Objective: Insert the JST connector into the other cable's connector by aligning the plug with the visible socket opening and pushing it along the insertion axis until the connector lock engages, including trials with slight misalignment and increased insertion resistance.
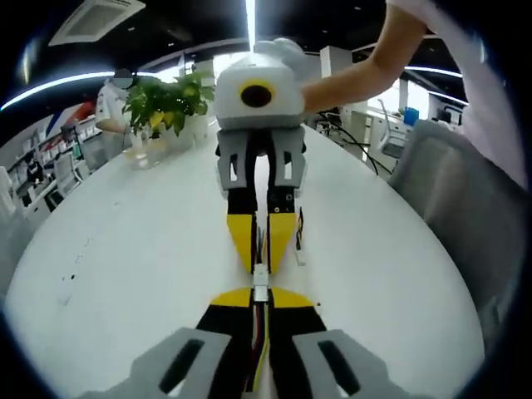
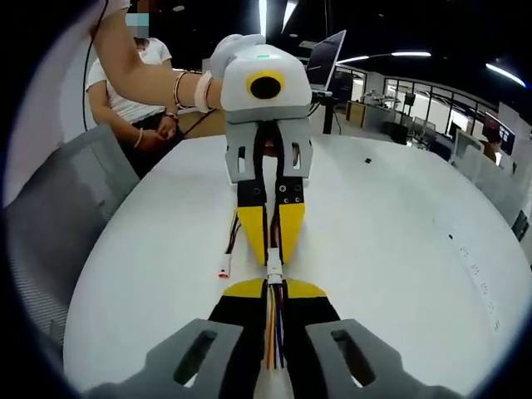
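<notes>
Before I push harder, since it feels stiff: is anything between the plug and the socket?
Nothing visible. The two white connectors meet tip to tip between the left gripper and right gripper, above the white table.

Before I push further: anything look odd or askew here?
Nothing damaged. The two white connectors meet in line between the grippers. One spare connector end hangs loose over the table, beside the left gripper.

Each gripper has grey finger mounts, black jaws with yellow tips, and a white housing bearing a yellow ring. In the right gripper view, the left gripper (image 2: 273, 241) shows small screws on its black jaws; bracelets (image 2: 178, 88) circle the wrist behind it. In the left gripper view, a pale sleeve (image 1: 486, 91) sits upper right, behind the right gripper (image 1: 263, 241).
</notes>
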Available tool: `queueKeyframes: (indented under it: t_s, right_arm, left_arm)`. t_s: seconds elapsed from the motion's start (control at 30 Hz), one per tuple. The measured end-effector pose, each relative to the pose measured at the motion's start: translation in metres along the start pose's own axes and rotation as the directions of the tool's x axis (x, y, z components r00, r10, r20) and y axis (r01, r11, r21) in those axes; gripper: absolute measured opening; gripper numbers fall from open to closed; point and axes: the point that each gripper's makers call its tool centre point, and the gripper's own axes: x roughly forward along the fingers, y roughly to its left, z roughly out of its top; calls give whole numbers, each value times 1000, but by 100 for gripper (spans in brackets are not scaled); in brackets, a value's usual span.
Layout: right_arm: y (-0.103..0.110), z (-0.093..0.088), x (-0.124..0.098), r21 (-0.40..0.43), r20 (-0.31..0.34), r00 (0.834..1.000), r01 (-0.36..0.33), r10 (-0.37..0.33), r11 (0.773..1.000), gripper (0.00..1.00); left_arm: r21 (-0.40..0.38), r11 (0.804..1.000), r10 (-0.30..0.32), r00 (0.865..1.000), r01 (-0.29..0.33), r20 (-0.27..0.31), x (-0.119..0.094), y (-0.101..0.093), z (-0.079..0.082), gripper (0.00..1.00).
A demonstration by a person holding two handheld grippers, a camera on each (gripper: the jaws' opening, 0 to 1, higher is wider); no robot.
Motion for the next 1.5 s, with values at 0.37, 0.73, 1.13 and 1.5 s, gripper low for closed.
queueKeyframes:
  t_s: [0.37,0.73,1.13,1.5]
  right_arm:
    - [-5,1,3,15,12,1000,10,-10,1000,2]
    - [-11,-2,5,-13,28,999,32,-32,999,3]
    - [-13,-13,12,1,14,999,39,-39,999,3]
    - [-13,-18,16,35,13,999,42,-42,999,4]
  left_arm:
    - [-2,1000,15,1000,-15,-5,0,5,-3,0]
    - [-23,999,50,999,-49,16,4,11,-8,0]
    - [-20,998,57,998,-57,-4,13,15,-21,0]
    - [-42,997,58,998,-59,-20,18,14,-27,0]
